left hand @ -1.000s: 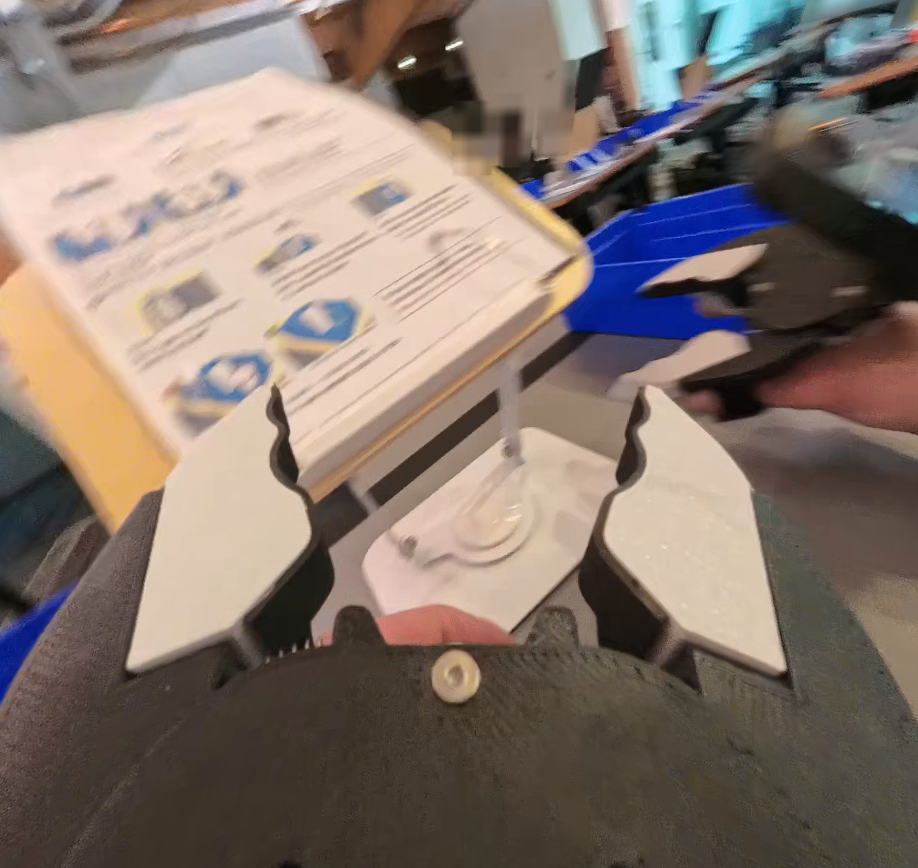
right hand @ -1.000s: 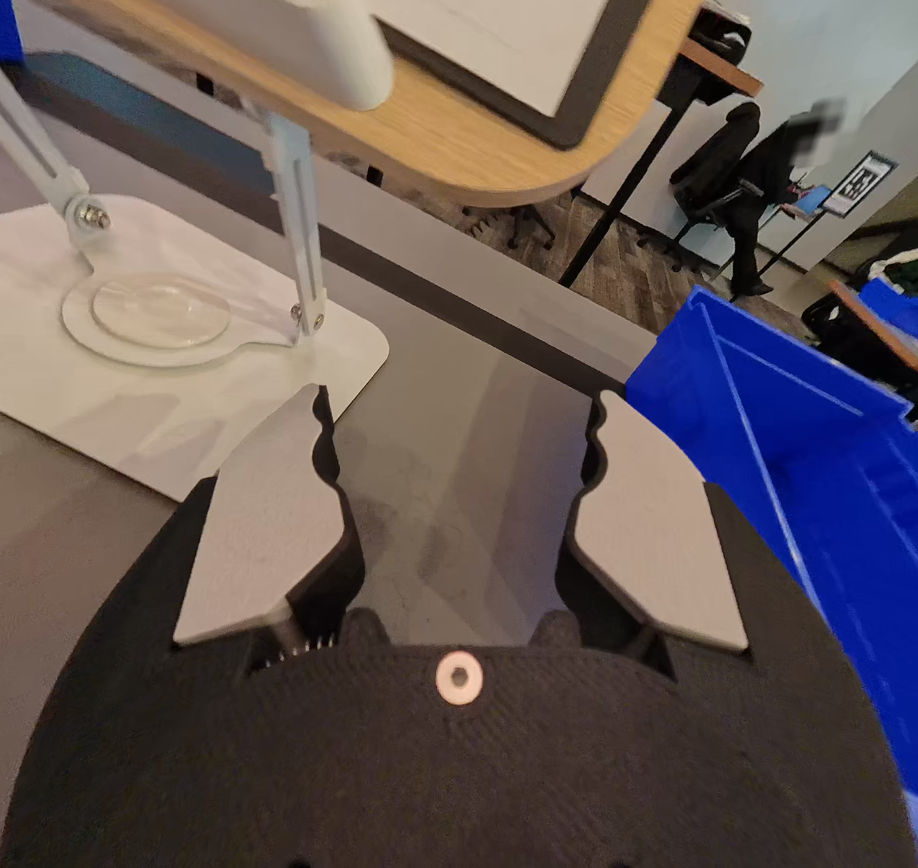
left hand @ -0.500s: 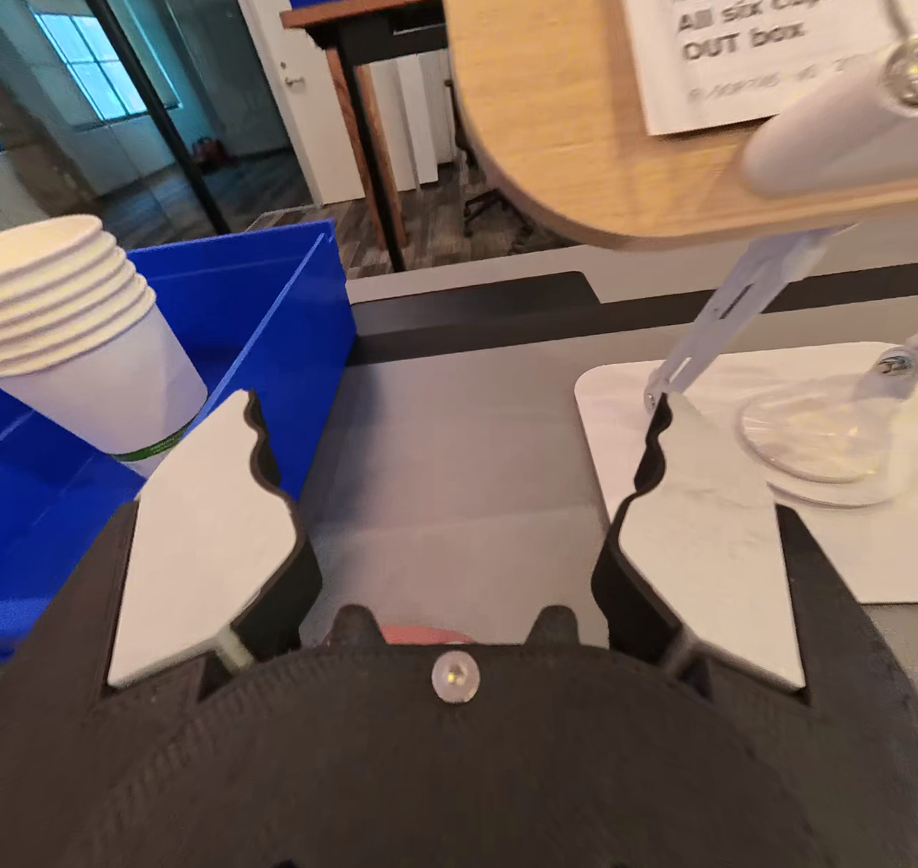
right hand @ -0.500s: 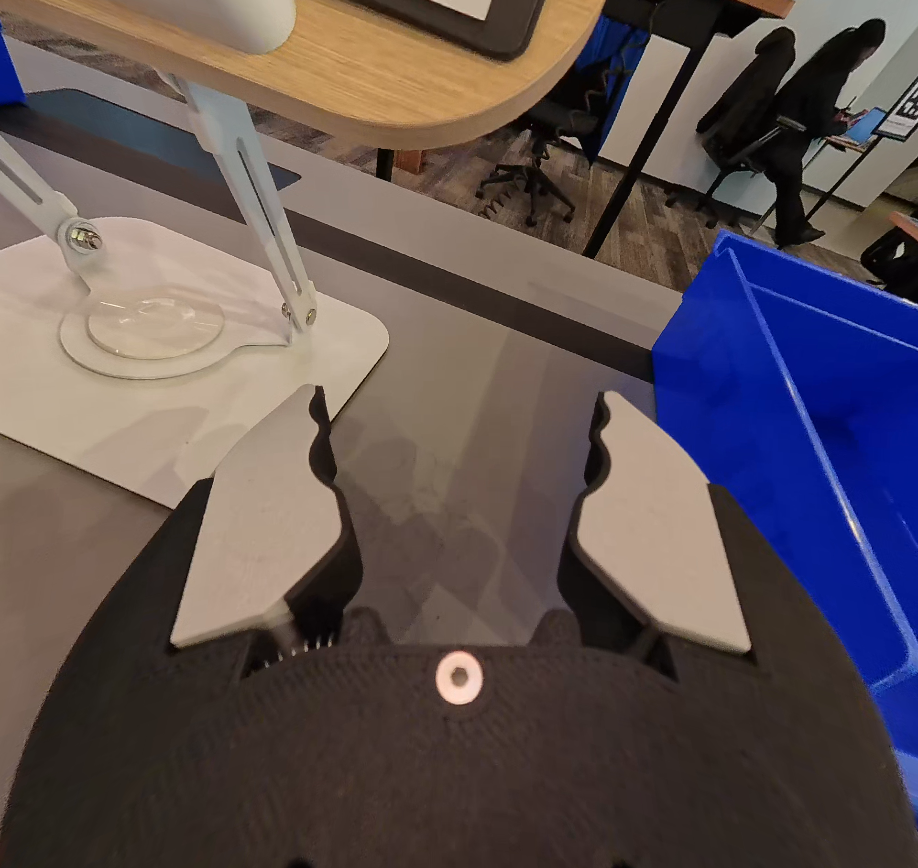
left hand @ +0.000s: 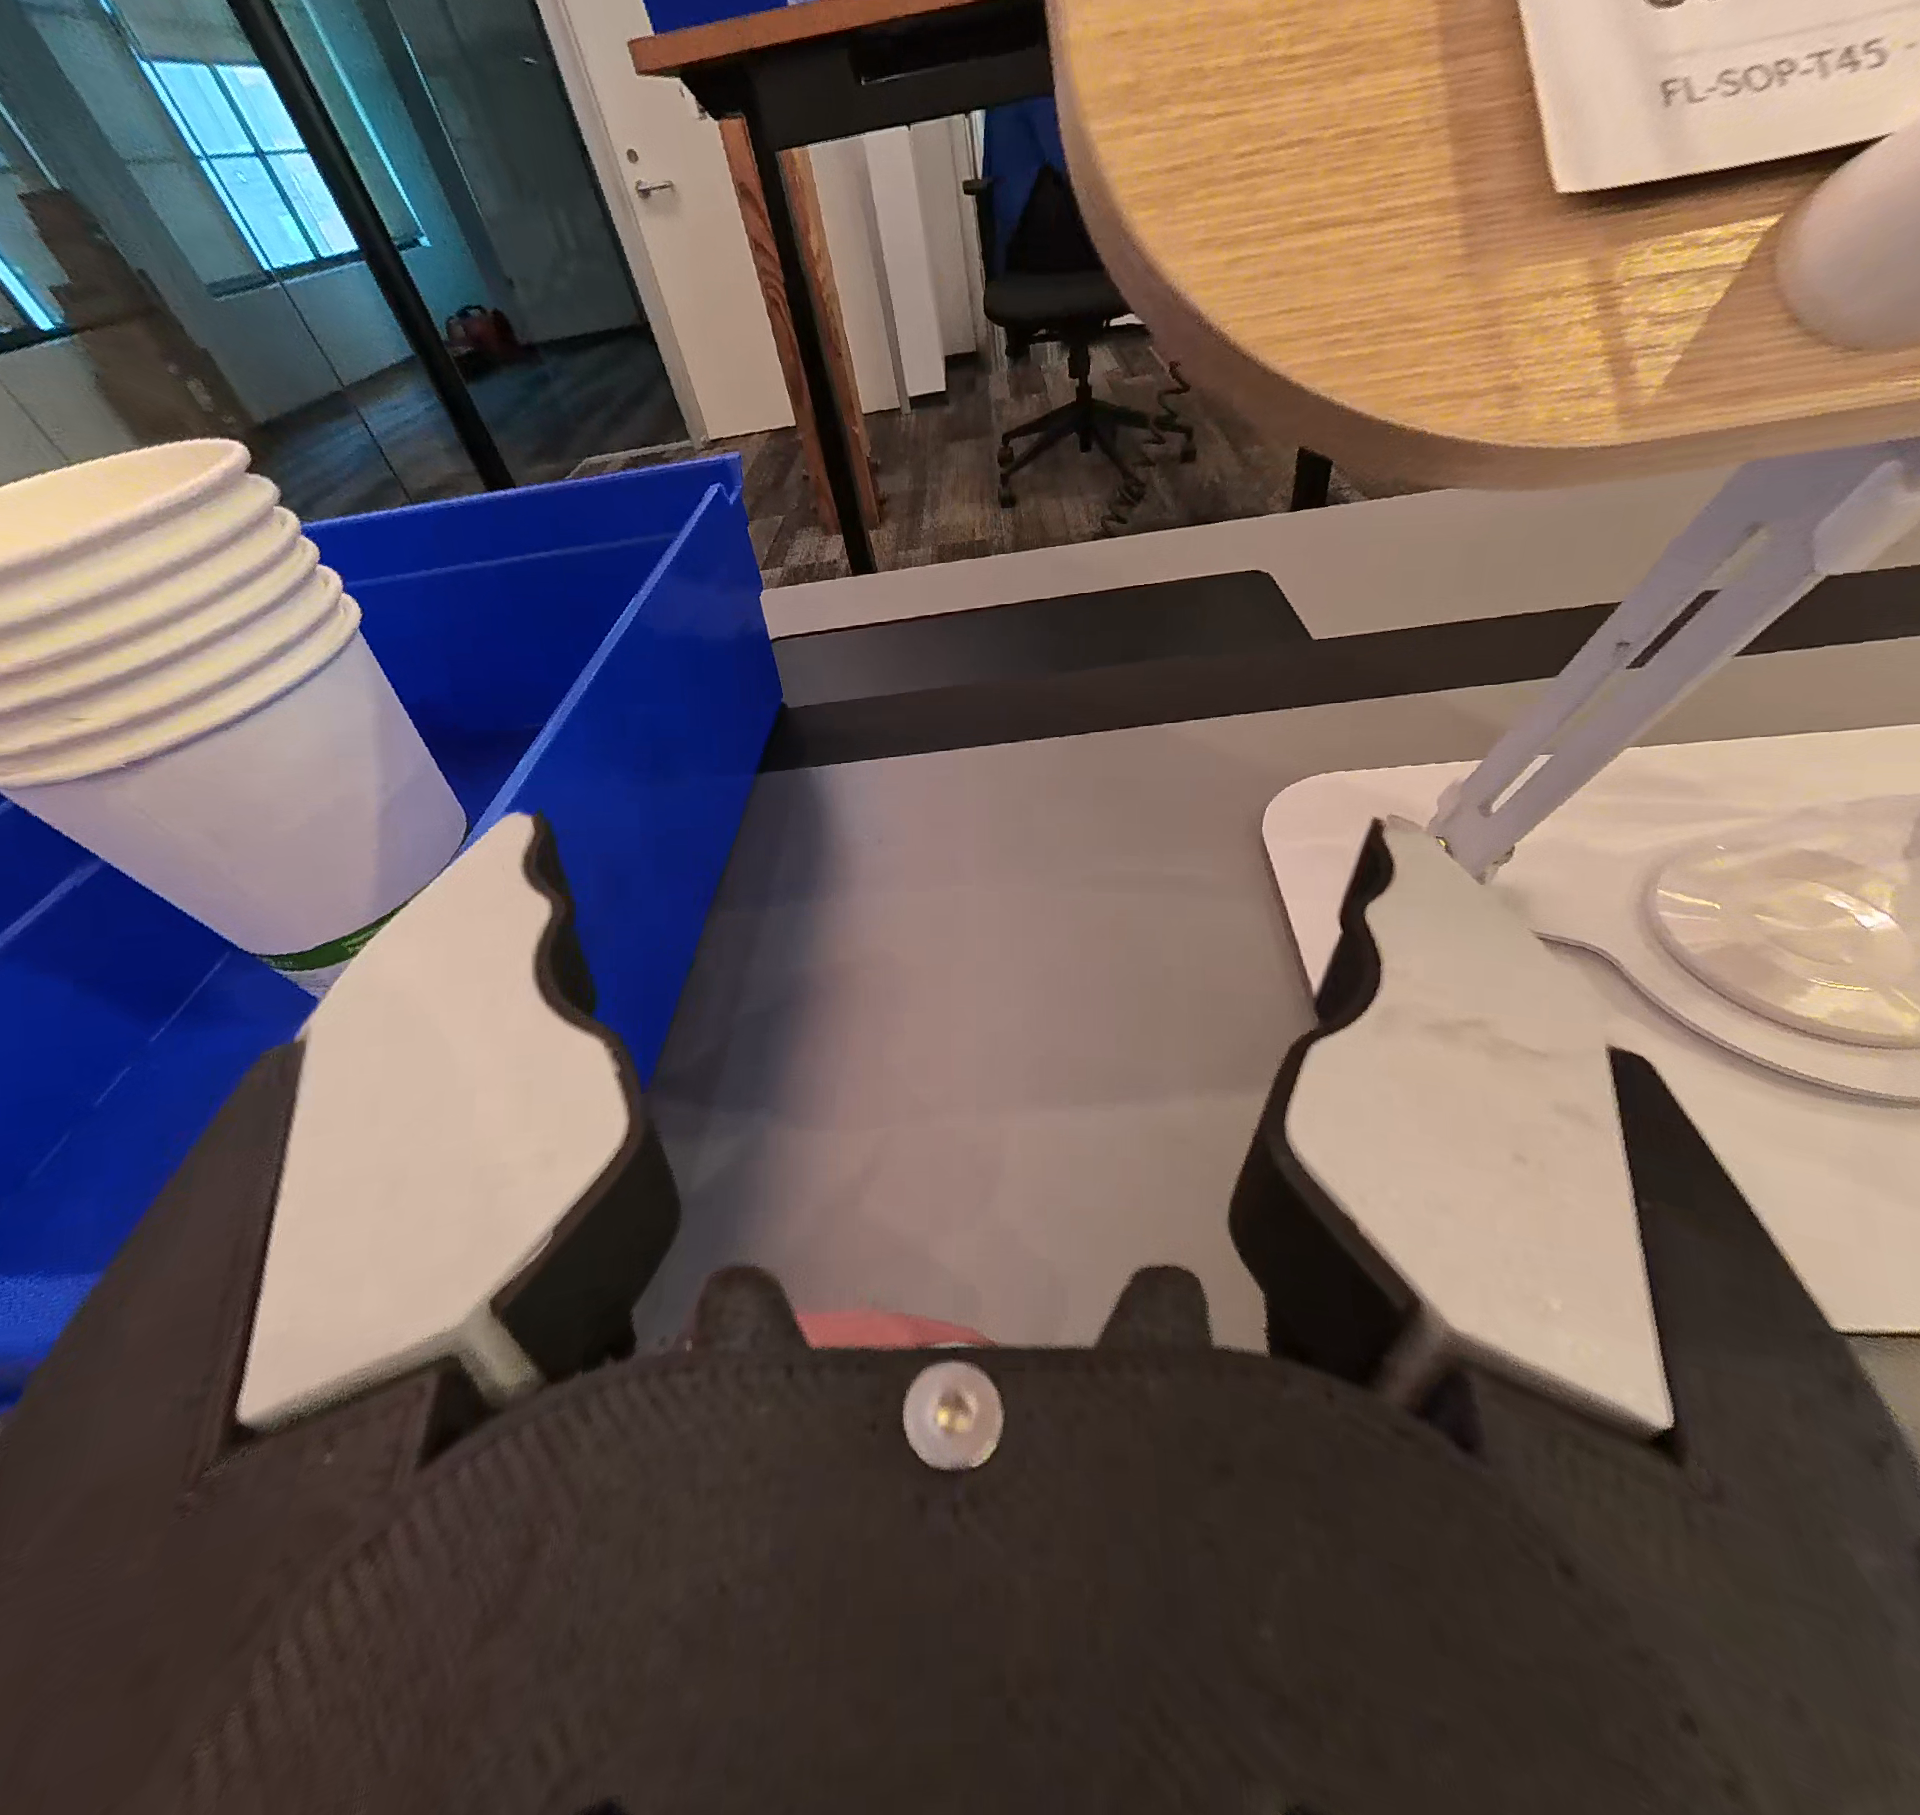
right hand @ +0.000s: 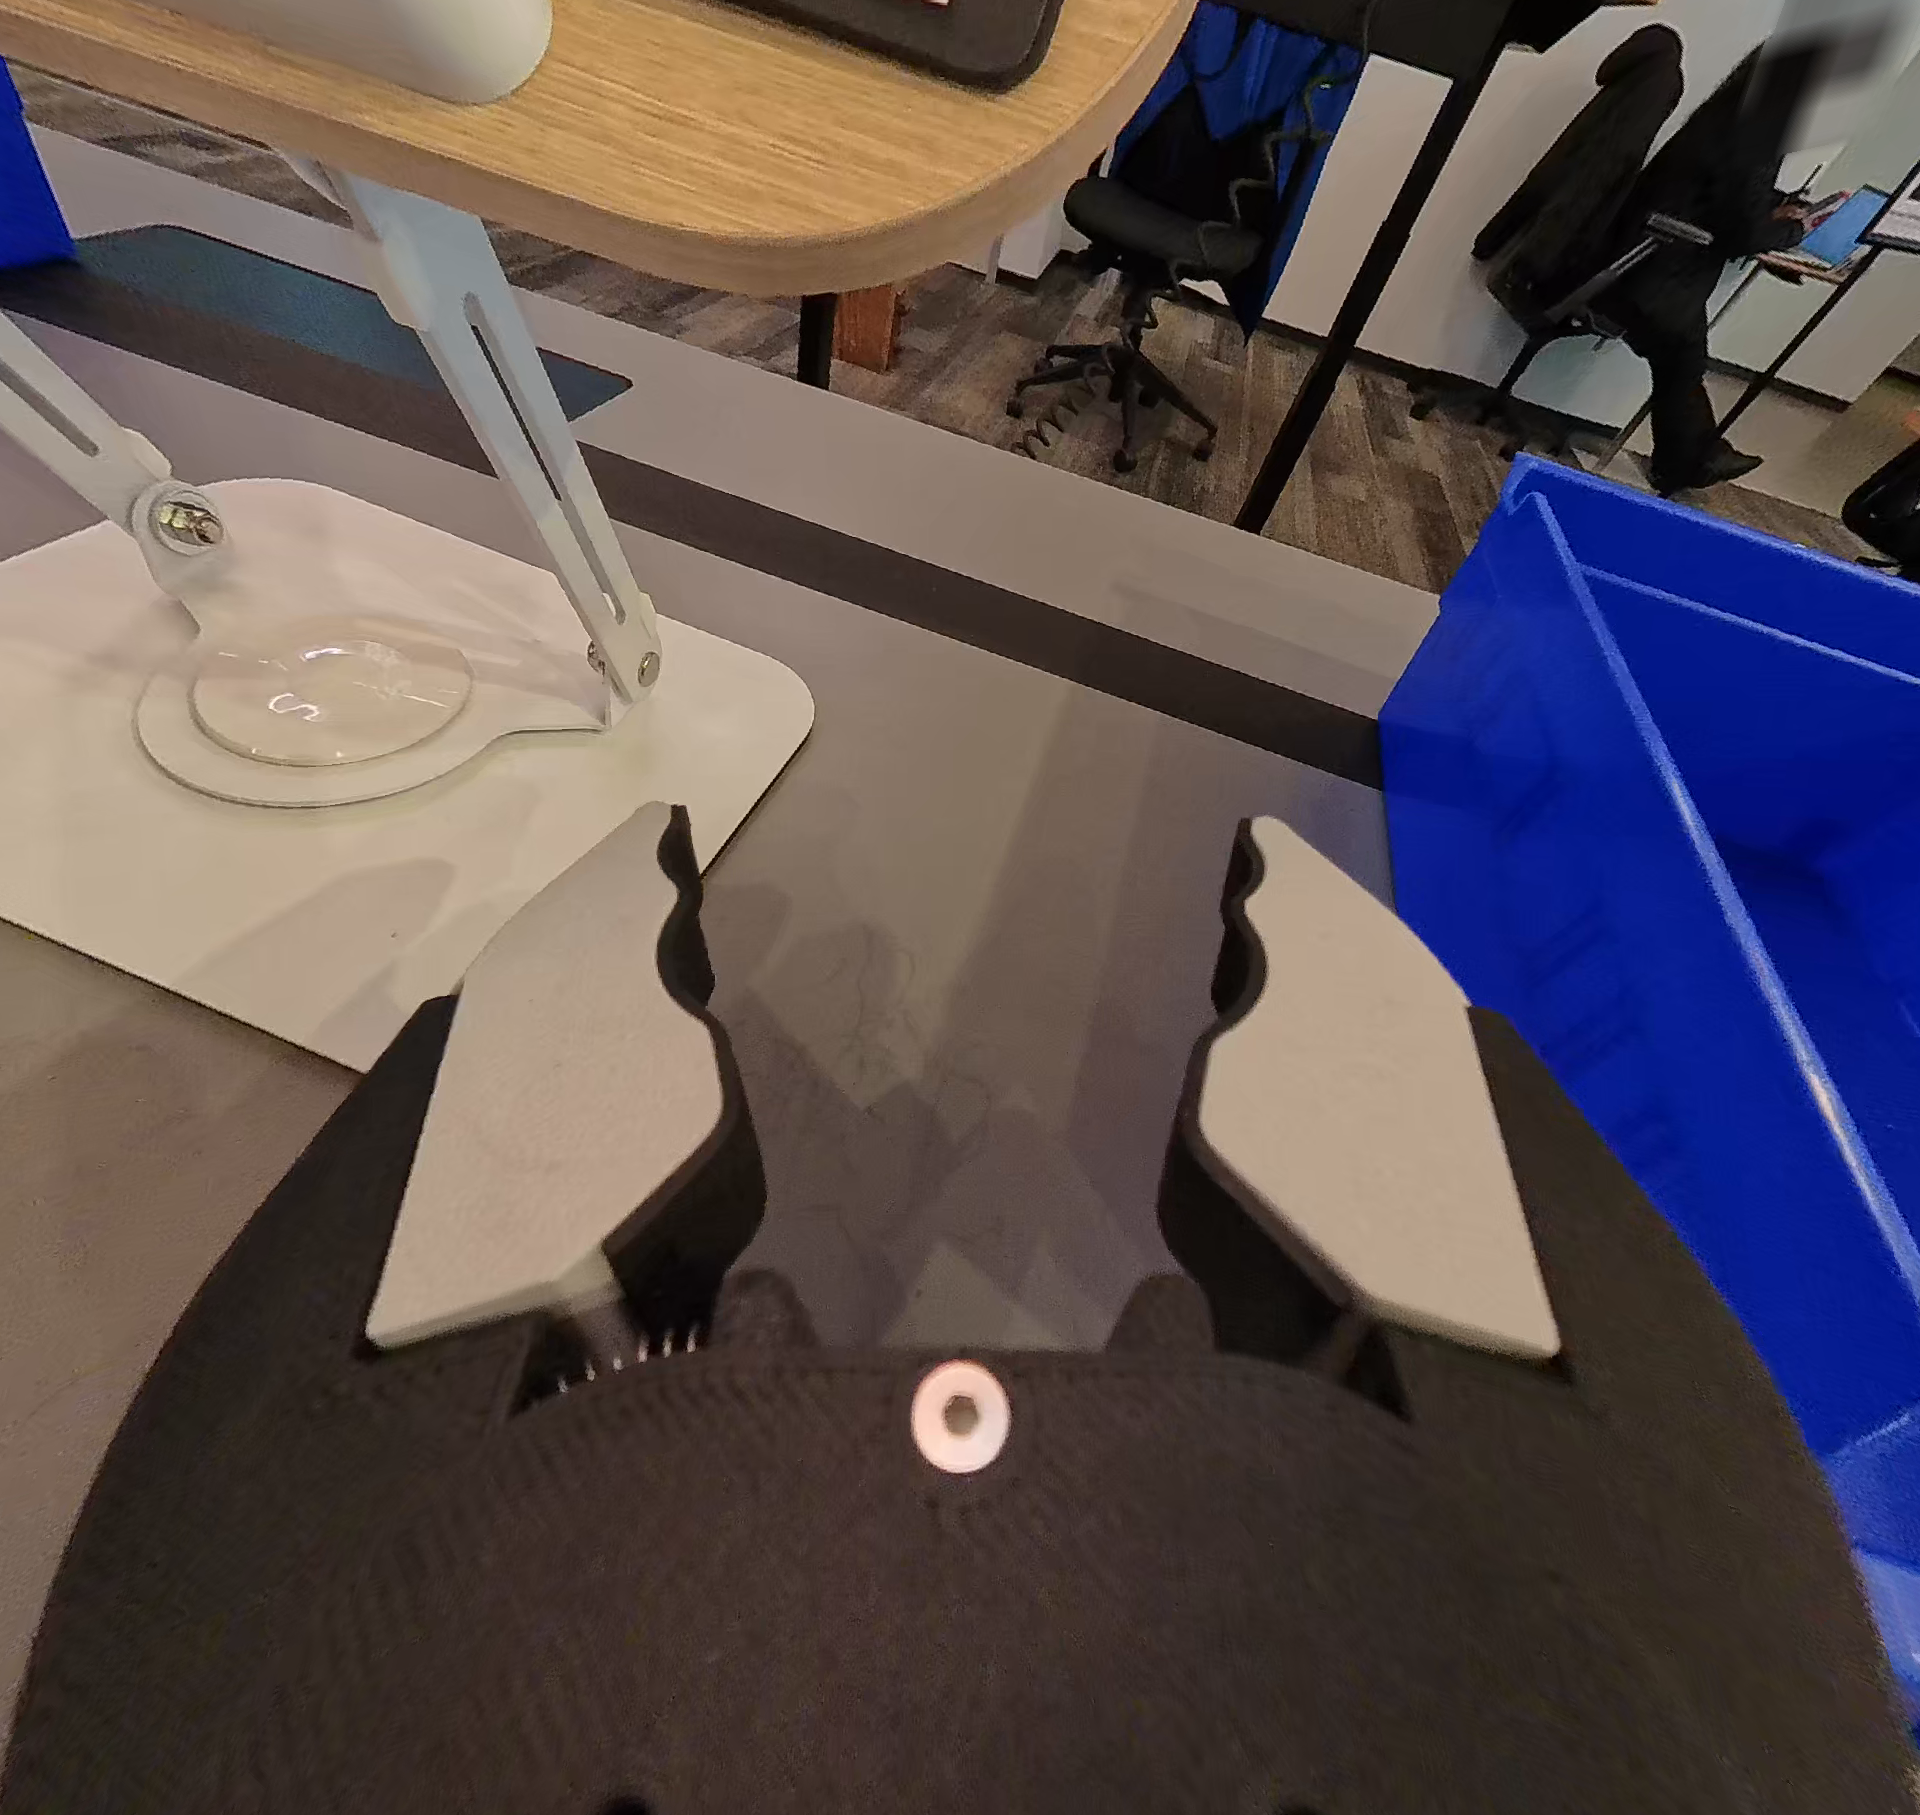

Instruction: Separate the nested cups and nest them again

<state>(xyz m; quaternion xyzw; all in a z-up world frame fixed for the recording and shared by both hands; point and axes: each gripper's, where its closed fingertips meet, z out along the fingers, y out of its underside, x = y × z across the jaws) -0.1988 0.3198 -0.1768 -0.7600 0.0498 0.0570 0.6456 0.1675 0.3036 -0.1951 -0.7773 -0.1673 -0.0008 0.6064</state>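
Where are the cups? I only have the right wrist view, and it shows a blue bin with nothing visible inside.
Observer: A nested stack of white paper cups stands in another blue bin, on the left gripper's side.
Operator: Has the left gripper got hold of them?
Observer: No. Its jaws stand wide open over bare grey table, with the stack off to their left.
Operator: Anything else near it?
Observer: The white stand base lies just behind its right finger.
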